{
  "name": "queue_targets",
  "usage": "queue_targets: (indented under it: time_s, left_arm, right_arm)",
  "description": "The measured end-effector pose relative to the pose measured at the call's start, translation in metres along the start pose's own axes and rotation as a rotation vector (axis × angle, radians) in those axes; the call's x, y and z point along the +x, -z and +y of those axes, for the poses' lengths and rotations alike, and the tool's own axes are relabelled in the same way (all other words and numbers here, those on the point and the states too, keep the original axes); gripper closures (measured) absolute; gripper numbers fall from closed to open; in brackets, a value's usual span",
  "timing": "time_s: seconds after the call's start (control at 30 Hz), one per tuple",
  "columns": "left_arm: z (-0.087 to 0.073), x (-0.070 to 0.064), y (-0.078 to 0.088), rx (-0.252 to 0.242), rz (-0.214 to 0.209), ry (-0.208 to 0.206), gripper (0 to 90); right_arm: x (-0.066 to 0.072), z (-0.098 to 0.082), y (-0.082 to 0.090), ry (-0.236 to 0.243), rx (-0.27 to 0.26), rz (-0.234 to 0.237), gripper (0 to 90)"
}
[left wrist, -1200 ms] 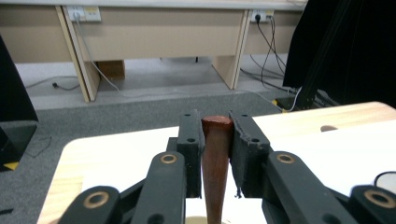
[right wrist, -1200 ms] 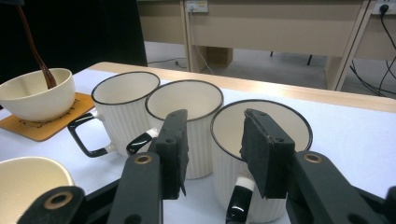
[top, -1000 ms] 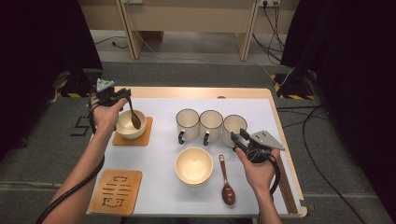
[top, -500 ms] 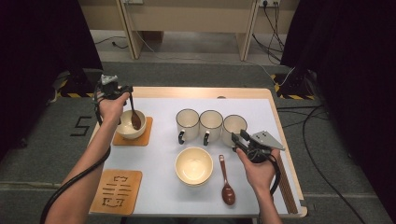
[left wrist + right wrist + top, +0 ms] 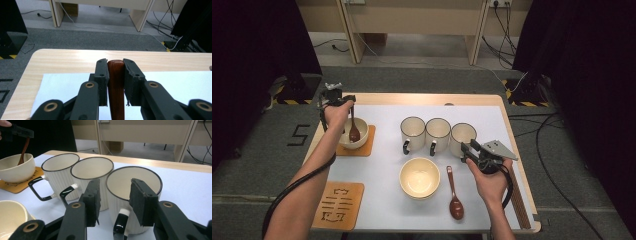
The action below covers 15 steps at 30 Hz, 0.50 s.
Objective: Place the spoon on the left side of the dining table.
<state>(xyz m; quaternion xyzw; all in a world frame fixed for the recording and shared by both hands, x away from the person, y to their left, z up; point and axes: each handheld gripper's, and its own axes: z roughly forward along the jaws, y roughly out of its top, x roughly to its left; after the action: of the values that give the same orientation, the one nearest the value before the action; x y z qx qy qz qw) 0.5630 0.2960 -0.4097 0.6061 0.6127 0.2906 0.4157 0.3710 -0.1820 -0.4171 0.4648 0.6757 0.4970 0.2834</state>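
Two spoons are out: one lies on the table (image 5: pixel 522 150) beside the empty near bowl (image 5: pixel 419 177), and our left gripper (image 5: pixel 115 72) pinches the brown spoon (image 5: pixel 116 82), its tip in the far bowl (image 5: pixel 353 137) on the coaster (image 5: pixel 368 146). Letting go early could tip it out. Our right gripper (image 5: pixel 115 202), jaws spread, hovers at the rightmost mug (image 5: pixel 133 192); all three mugs look empty.

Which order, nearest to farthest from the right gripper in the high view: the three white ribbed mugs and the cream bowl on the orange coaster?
From the right gripper:
1. Right-hand white ribbed mug, just ahead of the jaws.
2. Middle white ribbed mug, next along the row.
3. Left-hand white ribbed mug, at the row's end.
4. Cream bowl on the orange coaster, far left, holding a brown wooden spoon.
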Motion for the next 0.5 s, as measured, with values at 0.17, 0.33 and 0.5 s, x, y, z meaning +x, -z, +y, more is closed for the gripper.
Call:
queue_targets:
  time_s: [0.17,0.33,0.5]
  left_arm:
    - [-0.003,0.002,0.002,-0.002,0.002,-0.003,69.0]
    - [0.000,0.001,0.014,-0.018,-0.003,-0.031,72.8]
    - [0.001,-0.008,0.017,0.012,-0.040,-0.064,87.2]
  right_arm:
    - [0.000,-0.001,0.001,-0.003,0.005,-0.004,60.1]
    - [0.001,0.000,0.001,-0.002,0.000,-0.001,60.0]
    - [0.002,0.001,0.000,0.003,-0.003,0.003,60.0]
